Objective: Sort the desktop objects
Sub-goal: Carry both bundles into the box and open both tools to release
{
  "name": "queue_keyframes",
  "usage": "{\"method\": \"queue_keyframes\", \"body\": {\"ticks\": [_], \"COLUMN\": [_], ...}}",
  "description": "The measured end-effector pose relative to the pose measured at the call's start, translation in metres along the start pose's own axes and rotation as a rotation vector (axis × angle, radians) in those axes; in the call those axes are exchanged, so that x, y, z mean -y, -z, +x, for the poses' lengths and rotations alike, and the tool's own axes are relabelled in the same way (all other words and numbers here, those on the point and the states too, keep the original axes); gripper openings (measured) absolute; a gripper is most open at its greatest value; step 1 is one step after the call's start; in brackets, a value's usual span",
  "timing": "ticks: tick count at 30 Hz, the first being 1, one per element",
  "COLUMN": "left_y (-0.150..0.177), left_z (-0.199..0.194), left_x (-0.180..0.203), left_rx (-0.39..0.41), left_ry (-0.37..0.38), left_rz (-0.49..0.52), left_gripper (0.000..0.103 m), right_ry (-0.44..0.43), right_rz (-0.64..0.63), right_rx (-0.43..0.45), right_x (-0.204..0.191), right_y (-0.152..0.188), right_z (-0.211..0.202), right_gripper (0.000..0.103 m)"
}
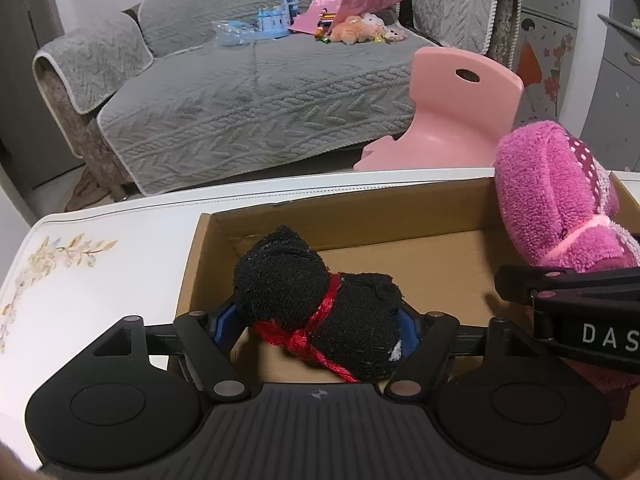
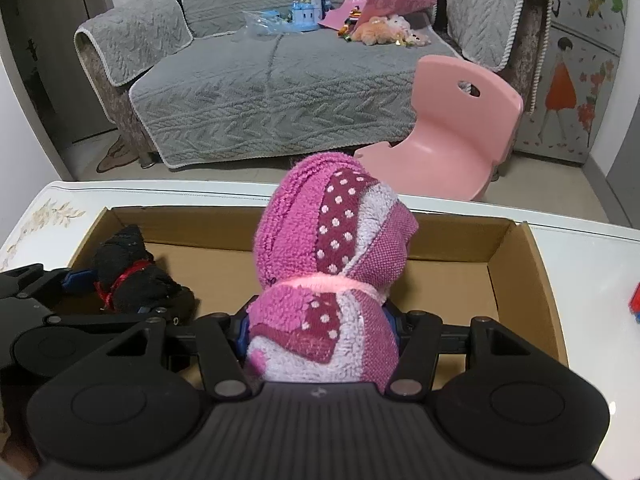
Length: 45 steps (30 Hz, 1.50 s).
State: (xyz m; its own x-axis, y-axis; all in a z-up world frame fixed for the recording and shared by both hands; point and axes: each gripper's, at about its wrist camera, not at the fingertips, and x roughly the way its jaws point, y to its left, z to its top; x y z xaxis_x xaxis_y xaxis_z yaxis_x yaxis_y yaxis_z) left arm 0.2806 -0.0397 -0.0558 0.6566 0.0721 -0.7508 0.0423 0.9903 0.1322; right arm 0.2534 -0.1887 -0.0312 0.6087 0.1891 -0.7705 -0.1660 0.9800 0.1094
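Grippers clamp sock bundles over a cardboard box [image 2: 516, 256]: left gripper [image 1: 320, 320] black bundle [image 1: 320, 304], right gripper [image 2: 320, 328] pink bundle [image 2: 332, 248]; only the right view shows a red-blue object [image 2: 635, 304] at right edge.

Matte black left claw [image 1: 320, 328], ribbed housing, round hubs, blue pads; matching right claw [image 2: 320, 330]

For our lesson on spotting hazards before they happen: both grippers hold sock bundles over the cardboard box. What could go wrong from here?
1. The left gripper and right gripper are close together over the cardboard box; they could collide.
2. The pink sock bundle stands tall above the pads and might tip out over the box wall when released.
3. The red string on the black sock bundle could snag a finger.
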Motion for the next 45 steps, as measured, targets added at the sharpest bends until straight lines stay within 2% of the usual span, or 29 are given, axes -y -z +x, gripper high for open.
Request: {"method": "queue_keyframes", "body": {"ticks": [5,7,8,12,16,21,25,27,30,32,35,37,39,43,45], "left_y": [0.003,0.006,0.008,0.015,0.022,0.03,0.032,0.03,0.031,0.037,0.051,0.064,0.077,0.104,0.118], "left_z": [-0.004,-0.008,-0.011,-0.019,-0.026,-0.041,-0.055,-0.068,-0.092,-0.105,-0.119,-0.124,-0.129,-0.135,-0.135], "left_x": [-0.005,-0.005,-0.005,-0.004,-0.005,-0.004,-0.005,-0.008,-0.018,-0.029,-0.051,-0.068,-0.087,-0.121,-0.13], "left_rx": [0.01,0.022,0.034,0.049,0.065,0.117,0.176,0.209,0.232,0.229,0.205,0.18,0.163,0.117,0.075], "left_ry": [0.035,0.056,0.064,0.082,0.098,0.128,0.116,0.105,0.092,0.065,0.028,0.016,0.015,-0.005,0.018], "left_rz": [-0.032,-0.026,-0.02,-0.021,-0.014,-0.019,-0.034,-0.031,-0.041,-0.056,-0.071,-0.104,-0.151,-0.218,-0.236], "left_gripper": [0.085,0.086,0.086,0.086,0.086,0.086,0.086,0.086,0.093,0.095,0.096,0.101,0.101,0.102,0.102], "right_ry": [0.009,0.013,0.016,0.045,0.071,0.039,-0.042,-0.051,-0.04,0.004,0.0,0.03,0.052,0.069,0.067], "right_rz": [0.016,0.014,0.012,-0.021,-0.025,0.046,0.126,0.14,0.109,0.078,0.074,0.062,0.05,0.023,0.022], "right_rx": [0.016,0.041,0.061,0.123,0.14,0.161,0.234,0.244,0.224,0.188,0.11,0.084,0.062,0.058,0.067], "right_x": [0.004,0.005,0.005,0.003,0.009,0.028,0.049,0.054,0.054,0.051,0.052,0.05,0.046,0.04,0.039], "right_y": [0.001,0.002,0.004,0.012,0.025,0.039,0.049,0.048,0.049,0.055,0.067,0.075,0.083,0.094,0.097], "right_z": [-0.004,-0.011,-0.016,-0.032,-0.038,-0.052,-0.074,-0.083,-0.093,-0.093,-0.086,-0.083,-0.082,-0.086,-0.094], "right_gripper": [0.061,0.071,0.081,0.086,0.09,0.091,0.091,0.091,0.098,0.098,0.098,0.098,0.098,0.098,0.097]}}
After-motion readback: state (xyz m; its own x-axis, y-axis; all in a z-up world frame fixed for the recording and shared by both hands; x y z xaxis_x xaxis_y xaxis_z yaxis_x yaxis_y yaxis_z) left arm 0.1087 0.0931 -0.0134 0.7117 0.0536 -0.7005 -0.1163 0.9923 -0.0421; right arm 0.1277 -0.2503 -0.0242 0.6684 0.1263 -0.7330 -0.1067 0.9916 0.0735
